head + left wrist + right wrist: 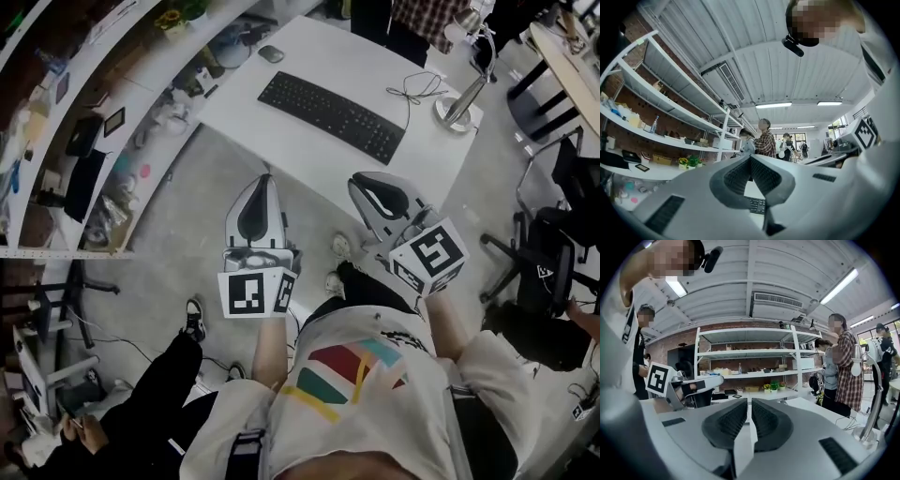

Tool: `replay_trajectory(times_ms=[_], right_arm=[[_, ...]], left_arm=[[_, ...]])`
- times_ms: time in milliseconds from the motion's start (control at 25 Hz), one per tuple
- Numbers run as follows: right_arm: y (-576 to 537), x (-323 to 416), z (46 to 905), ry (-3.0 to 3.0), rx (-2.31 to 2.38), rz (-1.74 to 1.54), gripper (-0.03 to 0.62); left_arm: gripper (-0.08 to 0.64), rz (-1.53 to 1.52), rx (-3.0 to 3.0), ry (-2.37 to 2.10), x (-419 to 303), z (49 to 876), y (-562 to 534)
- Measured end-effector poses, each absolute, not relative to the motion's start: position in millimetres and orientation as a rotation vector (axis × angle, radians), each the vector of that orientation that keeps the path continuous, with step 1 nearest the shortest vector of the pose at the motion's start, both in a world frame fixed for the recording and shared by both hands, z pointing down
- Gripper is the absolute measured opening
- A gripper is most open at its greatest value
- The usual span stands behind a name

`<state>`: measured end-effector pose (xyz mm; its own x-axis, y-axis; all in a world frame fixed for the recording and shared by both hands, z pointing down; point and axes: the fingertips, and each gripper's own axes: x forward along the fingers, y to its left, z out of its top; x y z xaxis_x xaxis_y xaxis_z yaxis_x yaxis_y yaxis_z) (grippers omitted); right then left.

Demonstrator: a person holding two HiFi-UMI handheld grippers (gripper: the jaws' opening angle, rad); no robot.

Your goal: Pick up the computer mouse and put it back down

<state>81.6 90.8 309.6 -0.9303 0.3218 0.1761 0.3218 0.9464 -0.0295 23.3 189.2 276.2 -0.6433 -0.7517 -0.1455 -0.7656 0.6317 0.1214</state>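
The grey computer mouse (271,53) lies on the far part of the white desk (281,141), just beyond the left end of a black keyboard (330,115). Both grippers hover short of the desk's near edge, well back from the mouse. My left gripper (265,178) (750,158) is shut, its black pads together with nothing between them. My right gripper (357,180) (749,401) is also shut and empty. Neither gripper view shows the mouse. The left gripper view catches a strip of the keyboard (754,205) below the jaws.
A desk lamp (464,94) and a thin cable (417,89) sit at the desk's right end. Cluttered white shelves (84,141) run along the left. Black office chairs (562,234) stand to the right. People (843,362) stand beyond the desk.
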Motion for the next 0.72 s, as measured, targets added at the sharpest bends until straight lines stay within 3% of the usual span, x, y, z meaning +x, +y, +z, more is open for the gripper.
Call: replay_trajectory(times_ms=[320,720], right_arm=[[59,14,318,-2.818,-0.619,0.024,0.012],[-39,-96,344,-2.86,-0.436,0.023,0.013]], left_arm=[[0.046,0.247,-1.31,2.782,-48,285,141],[0.046,0.14,-1.225,2.83,-137,298,74]])
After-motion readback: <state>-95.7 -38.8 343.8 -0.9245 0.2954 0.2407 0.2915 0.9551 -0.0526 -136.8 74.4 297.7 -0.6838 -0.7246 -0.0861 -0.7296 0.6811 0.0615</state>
